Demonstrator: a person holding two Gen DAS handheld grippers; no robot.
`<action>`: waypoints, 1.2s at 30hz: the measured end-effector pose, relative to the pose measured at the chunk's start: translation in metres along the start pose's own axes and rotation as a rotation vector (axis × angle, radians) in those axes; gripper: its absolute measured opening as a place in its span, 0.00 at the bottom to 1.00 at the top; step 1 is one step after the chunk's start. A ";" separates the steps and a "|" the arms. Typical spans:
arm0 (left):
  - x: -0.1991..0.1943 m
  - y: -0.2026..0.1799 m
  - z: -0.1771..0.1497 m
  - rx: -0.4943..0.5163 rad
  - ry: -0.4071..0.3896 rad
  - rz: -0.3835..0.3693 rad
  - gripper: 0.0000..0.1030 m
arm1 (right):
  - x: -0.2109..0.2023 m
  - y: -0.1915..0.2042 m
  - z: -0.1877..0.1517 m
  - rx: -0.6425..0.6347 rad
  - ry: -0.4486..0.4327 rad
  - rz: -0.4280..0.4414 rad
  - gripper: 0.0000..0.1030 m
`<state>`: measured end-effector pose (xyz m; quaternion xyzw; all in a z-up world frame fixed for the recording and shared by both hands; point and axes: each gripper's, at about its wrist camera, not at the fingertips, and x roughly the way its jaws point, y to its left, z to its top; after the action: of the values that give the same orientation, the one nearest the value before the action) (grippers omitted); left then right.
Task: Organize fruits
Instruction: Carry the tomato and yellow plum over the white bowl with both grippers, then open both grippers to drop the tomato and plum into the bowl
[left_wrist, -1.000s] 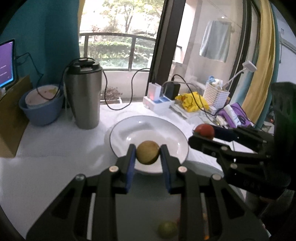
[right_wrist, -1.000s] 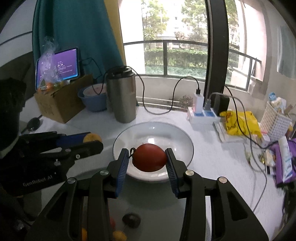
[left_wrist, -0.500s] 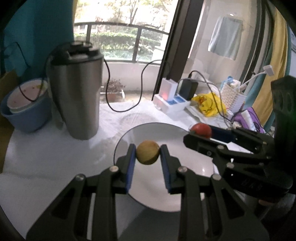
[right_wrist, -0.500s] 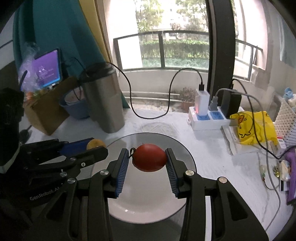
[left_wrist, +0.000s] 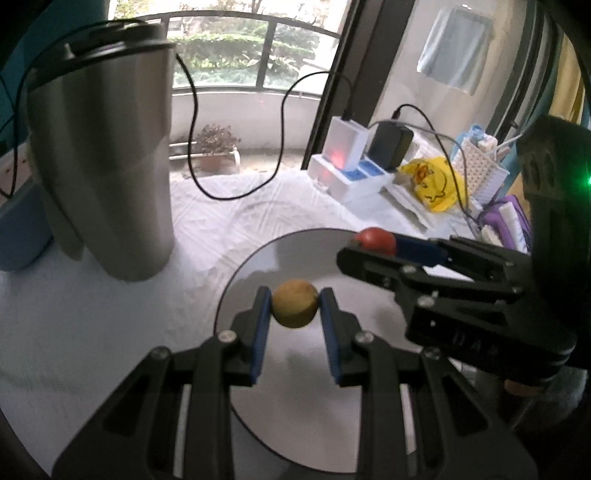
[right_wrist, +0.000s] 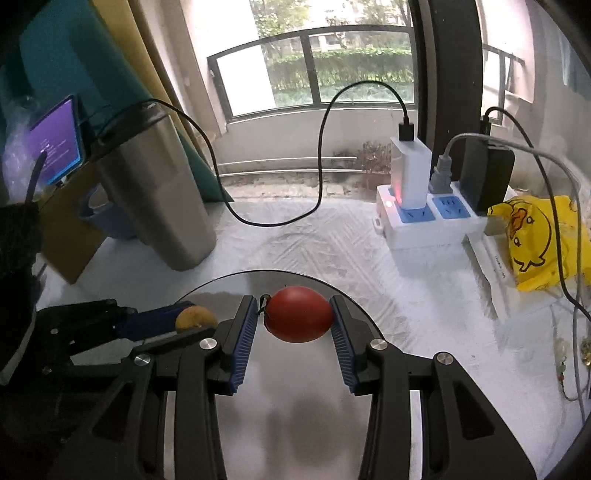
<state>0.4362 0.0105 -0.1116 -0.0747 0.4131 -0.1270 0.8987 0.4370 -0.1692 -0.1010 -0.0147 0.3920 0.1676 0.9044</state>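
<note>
Holding yellow fruit (left_wrist: 295, 308), red fruit (right_wrist: 298, 319) above plate (right_wrist: 354, 306).

steel tumbler (left_wrist: 99, 155) | power strip (right_wrist: 424, 221) | yellow bag (right_wrist: 535, 236) | possibly tablet (right_wrist: 55, 147)

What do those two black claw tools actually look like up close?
Both are matte black frames with silver bolts. The left gripper and right gripper each have two fingers lined with ribbed blue pads. One body carries faint pale lettering and a green light.
</note>
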 end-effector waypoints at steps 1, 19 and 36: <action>0.001 0.001 0.000 -0.003 0.001 0.004 0.27 | 0.003 0.000 -0.001 -0.001 0.010 0.000 0.41; -0.041 -0.003 -0.009 -0.027 -0.058 0.060 0.45 | -0.014 0.006 -0.006 -0.001 -0.003 -0.003 0.53; -0.117 -0.032 -0.046 -0.034 -0.181 0.094 0.45 | -0.097 0.022 -0.045 0.012 -0.072 -0.030 0.53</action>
<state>0.3223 0.0128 -0.0496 -0.0818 0.3352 -0.0702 0.9359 0.3368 -0.1843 -0.0605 -0.0090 0.3599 0.1518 0.9205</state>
